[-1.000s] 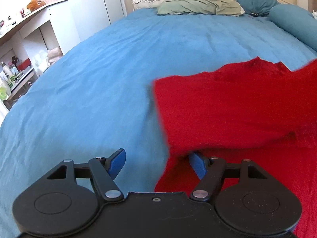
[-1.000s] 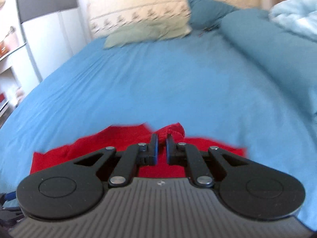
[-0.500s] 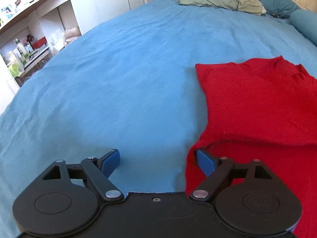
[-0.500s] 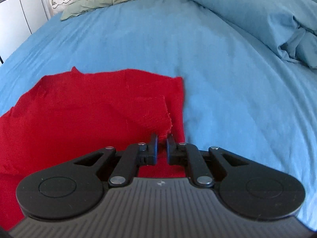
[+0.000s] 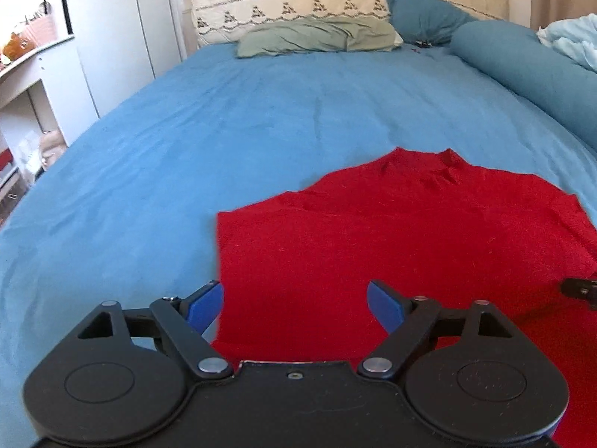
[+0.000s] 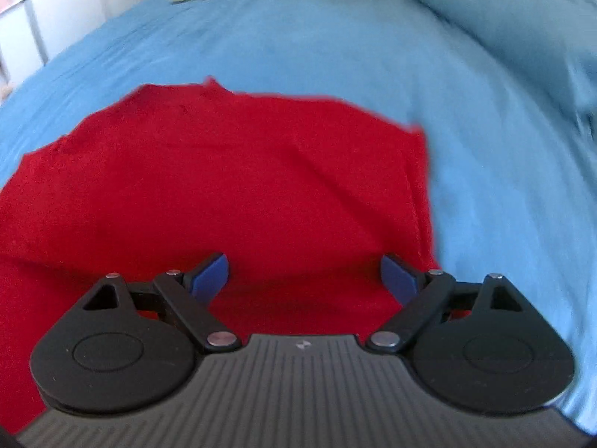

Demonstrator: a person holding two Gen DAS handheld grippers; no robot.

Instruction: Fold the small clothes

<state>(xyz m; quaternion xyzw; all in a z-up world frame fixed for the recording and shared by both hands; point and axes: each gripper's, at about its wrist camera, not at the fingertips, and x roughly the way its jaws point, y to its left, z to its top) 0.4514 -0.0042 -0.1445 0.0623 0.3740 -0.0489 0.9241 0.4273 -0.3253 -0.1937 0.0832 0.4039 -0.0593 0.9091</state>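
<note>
Both grippers are hovering with fingers spread and nothing between them: the left gripper (image 5: pixel 294 304) over the left edge of the red garment (image 5: pixel 391 246), the right gripper (image 6: pixel 304 274) over its right part. That red garment is lying flat on the blue bed (image 5: pixel 186 156), one layer folded over another, with a fold line showing near the right fingers (image 6: pixel 397 278). Judgement: the fingers are standing open so the fold settles undisturbed. A green pillow (image 5: pixel 317 37) is resting well apart at the headboard.

left hand-held gripper (image 5: pixel 294 308): jaws spread wide, nothing held | right hand-held gripper (image 6: pixel 304 278): jaws spread wide, nothing held
</note>
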